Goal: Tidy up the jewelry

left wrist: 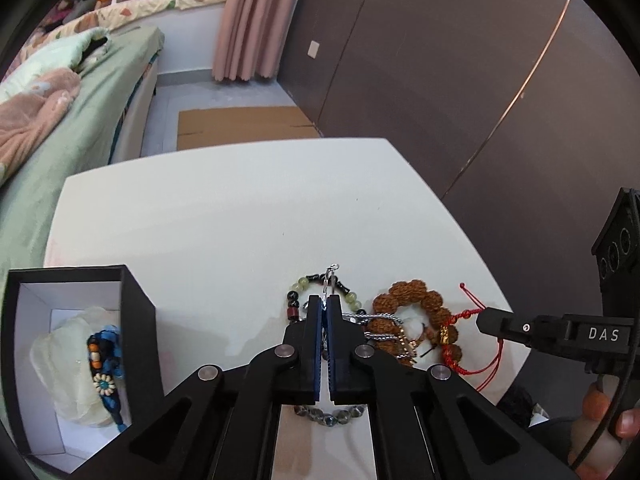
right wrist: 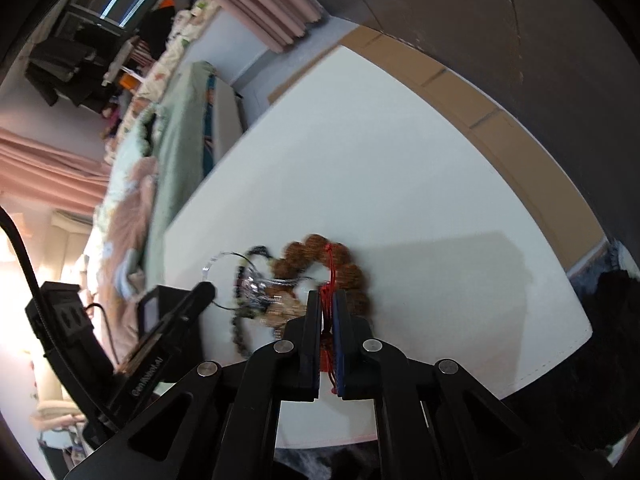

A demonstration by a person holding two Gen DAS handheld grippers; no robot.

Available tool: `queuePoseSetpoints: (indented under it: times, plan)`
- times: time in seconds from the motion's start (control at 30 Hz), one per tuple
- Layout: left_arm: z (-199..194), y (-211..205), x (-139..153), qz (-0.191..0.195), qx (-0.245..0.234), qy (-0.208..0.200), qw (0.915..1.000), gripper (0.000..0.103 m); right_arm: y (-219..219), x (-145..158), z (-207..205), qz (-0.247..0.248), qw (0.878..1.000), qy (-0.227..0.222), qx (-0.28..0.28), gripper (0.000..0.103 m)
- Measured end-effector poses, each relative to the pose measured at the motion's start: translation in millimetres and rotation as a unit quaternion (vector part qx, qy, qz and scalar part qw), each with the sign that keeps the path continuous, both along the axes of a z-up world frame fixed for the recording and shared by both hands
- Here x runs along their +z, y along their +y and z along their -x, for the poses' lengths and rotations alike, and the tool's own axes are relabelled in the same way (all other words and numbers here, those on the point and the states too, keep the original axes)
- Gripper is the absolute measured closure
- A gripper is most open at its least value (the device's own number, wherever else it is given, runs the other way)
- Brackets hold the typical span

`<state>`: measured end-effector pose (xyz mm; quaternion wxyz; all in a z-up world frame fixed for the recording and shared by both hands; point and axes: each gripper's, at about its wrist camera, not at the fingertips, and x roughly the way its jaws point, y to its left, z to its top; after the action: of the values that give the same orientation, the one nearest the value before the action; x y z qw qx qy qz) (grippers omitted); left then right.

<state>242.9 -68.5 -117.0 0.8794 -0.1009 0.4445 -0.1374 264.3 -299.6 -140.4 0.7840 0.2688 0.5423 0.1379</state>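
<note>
A pile of jewelry lies on the white table (left wrist: 240, 208): a green-and-black bead bracelet (left wrist: 304, 284), a brown seed bracelet (left wrist: 416, 300), a silver chain (left wrist: 384, 317), a grey bead string (left wrist: 332, 416) and a red cord (left wrist: 472, 313). My left gripper (left wrist: 325, 300) is shut on the silver chain, whose clasp sticks up past the tips. Over at the pile's right side, my right gripper (right wrist: 329, 294) is shut on the red cord (right wrist: 329, 280), just in front of the brown seed bracelet (right wrist: 352, 276). In the left wrist view the right gripper (left wrist: 486, 320) comes in from the right.
An open black box (left wrist: 136, 308) stands at the table's near left and holds a blue beaded piece (left wrist: 106, 360) on pale padding. A bed (left wrist: 80, 120) lies left of the table, flat cardboard (left wrist: 244, 126) on the floor beyond it, a dark wardrobe (left wrist: 440, 80) to the right.
</note>
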Motion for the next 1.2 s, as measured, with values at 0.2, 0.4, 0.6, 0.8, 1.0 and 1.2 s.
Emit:
queuePoseSetpoints:
  times: [0.2,0.4,0.6,0.8,1.0,1.2]
  plan:
    - [17,11,24,0.018,-0.001,-0.035,0.9992,0.102,13,23,1,-0.024,0.999,-0.041,0.012,0.097]
    - [32,30,47,0.035,0.011,-0.072,0.9967,0.102,31,33,4,-0.036,0.997,-0.06,0.029,0.097]
    - [42,52,62,0.044,0.029,-0.088,0.9947,0.102,48,45,10,-0.056,0.994,-0.081,0.038,0.097]
    - [56,79,72,0.045,0.048,-0.102,0.9926,0.102,70,57,14,-0.07,0.989,-0.118,0.054,0.096]
    - [67,105,73,0.035,0.079,-0.101,0.9911,0.102,99,63,18,-0.081,0.984,-0.143,0.075,0.096]
    - [69,131,68,0.029,0.113,-0.077,0.9902,0.1,129,67,24,-0.114,0.975,-0.156,0.107,0.096]
